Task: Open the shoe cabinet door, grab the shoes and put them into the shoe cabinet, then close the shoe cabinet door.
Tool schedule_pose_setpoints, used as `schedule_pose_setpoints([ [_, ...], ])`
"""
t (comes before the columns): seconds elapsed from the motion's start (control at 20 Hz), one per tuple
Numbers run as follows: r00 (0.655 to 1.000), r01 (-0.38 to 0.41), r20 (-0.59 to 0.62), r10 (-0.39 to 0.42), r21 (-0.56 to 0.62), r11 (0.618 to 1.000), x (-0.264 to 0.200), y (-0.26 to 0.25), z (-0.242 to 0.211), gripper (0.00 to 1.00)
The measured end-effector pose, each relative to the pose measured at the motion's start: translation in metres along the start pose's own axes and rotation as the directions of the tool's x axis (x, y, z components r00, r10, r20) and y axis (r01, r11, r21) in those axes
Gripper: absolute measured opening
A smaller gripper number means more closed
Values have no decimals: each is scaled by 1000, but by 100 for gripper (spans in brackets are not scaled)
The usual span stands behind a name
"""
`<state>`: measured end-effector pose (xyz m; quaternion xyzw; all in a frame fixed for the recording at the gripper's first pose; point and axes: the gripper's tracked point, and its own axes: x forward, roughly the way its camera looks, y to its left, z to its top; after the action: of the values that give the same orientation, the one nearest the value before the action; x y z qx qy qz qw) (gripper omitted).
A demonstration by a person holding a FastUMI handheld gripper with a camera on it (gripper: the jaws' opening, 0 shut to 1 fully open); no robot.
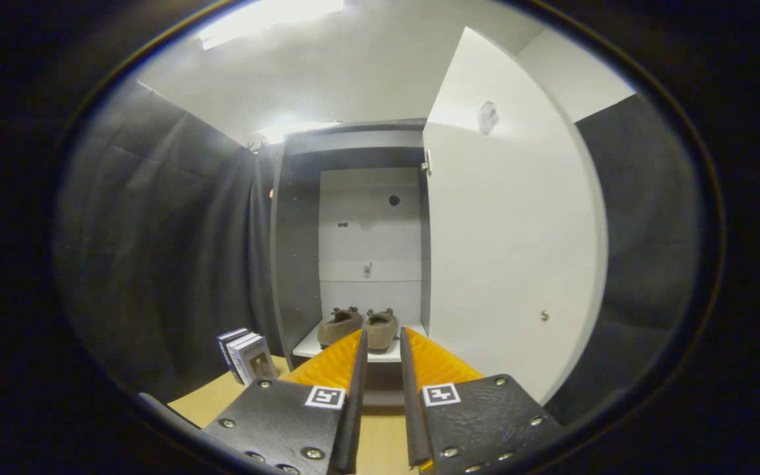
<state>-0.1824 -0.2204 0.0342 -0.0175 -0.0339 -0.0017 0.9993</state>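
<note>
Here my gripper [381, 343] sits low in the frame's centre, its fingers parted by a narrow gap with nothing between them. Just beyond their tips, the pair of brown fuzzy slippers [359, 326] rests on the white shelf [307, 346] inside the grey shoe cabinet [294, 244], whose white door [512, 244] stands open at right.

Open doorway [370, 231] (shoes [358, 326] inside)
</note>
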Motion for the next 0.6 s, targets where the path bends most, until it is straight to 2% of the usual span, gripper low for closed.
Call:
schedule_pose_setpoints([
  [0.2, 999, 40, 27, -41, 19, 999, -38, -23, 11, 28],
  [0.6, 980, 178, 88, -181, 39, 983, -87, -94, 33, 28],
])
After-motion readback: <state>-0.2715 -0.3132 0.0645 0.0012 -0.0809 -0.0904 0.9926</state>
